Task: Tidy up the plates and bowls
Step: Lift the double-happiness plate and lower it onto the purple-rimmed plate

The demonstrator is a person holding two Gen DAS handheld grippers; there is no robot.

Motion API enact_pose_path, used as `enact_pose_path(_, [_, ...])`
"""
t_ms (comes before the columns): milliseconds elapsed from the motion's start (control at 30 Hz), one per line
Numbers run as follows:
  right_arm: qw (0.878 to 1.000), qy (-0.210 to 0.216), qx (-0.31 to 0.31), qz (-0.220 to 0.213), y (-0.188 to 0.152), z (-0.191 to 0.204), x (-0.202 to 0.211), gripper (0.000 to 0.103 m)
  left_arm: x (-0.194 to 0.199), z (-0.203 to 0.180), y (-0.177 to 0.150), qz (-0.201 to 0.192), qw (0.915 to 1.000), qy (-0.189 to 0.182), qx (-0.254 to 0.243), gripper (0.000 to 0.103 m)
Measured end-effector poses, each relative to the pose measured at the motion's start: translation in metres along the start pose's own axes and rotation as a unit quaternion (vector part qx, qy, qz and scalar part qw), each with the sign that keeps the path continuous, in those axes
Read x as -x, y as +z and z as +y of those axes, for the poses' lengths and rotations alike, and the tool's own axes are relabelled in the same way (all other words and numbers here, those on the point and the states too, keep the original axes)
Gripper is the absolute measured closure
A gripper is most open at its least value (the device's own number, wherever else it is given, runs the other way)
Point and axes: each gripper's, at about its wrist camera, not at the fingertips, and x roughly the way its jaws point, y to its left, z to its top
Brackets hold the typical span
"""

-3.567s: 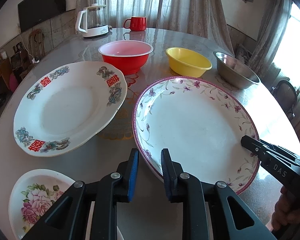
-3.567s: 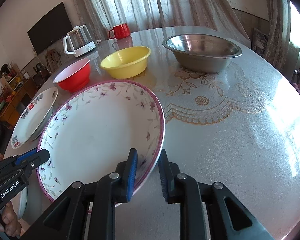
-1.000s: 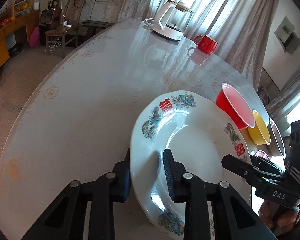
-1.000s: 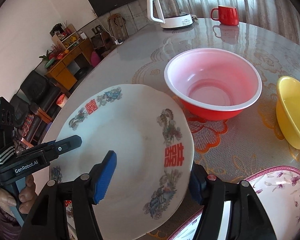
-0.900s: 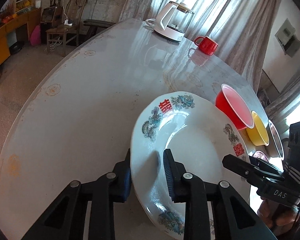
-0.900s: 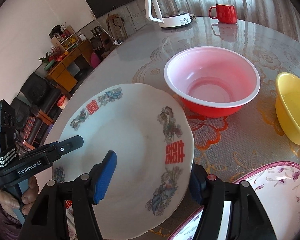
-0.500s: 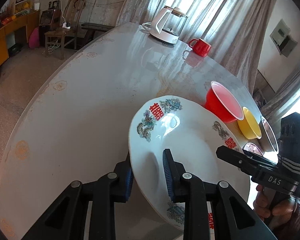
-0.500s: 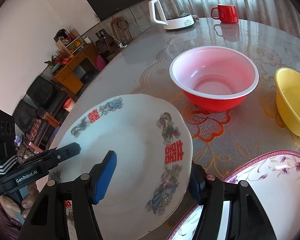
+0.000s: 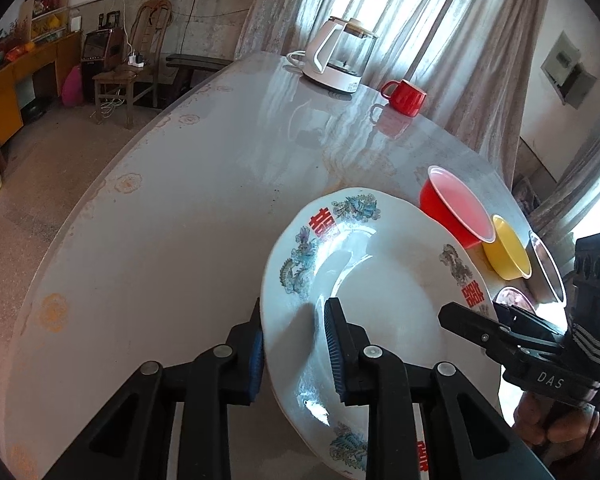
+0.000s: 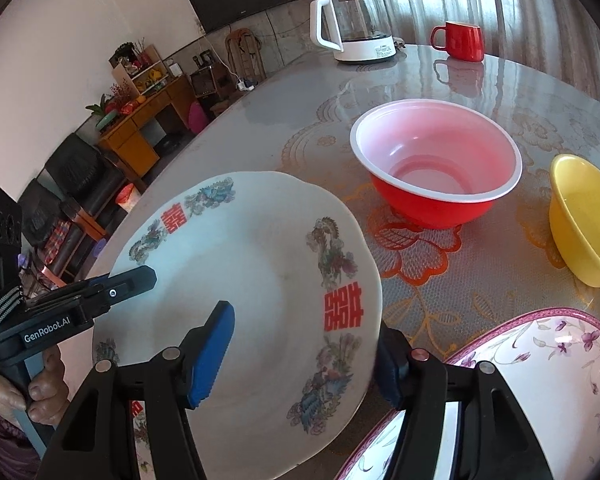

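A white plate with red characters and dragon motifs [image 9: 384,292] [image 10: 256,280] is lifted and tilted above the table. My left gripper [image 9: 294,340] is shut on its near left rim. My right gripper [image 10: 304,352] straddles the plate's right rim, one finger above and one below, jaws wide; grip is unclear. The purple-flowered plate [image 10: 532,384] lies at lower right. A red bowl [image 10: 436,160], a yellow bowl [image 10: 584,216] and a steel bowl [image 9: 544,268] sit beyond.
A white electric kettle [image 9: 336,60] and a red mug [image 9: 406,96] stand at the table's far side. The round glass-topped table [image 9: 180,200] curves off on the left, with chairs and a sideboard beyond its edge.
Both grippers left the flowered plate and now hold the white character plate. Over the last second it has risen and tilted slightly off the table.
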Motion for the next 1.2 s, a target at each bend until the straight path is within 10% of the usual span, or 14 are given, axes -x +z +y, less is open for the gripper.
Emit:
enact_pose_path(667, [0.993,0.056,-0.083,-0.058,-0.025,-0.02,0.054,0.039,0.032,-0.032,-0.015,-0.009,0.9991,-0.024,0.034,0.077])
enact_pose_path(1200, [0.982,0.024,-0.153,-0.106,-0.07,-0.079,0.124,0.037,0.028,-0.121,-0.034,0.017,0.9973,-0.056,-0.044,0.077])
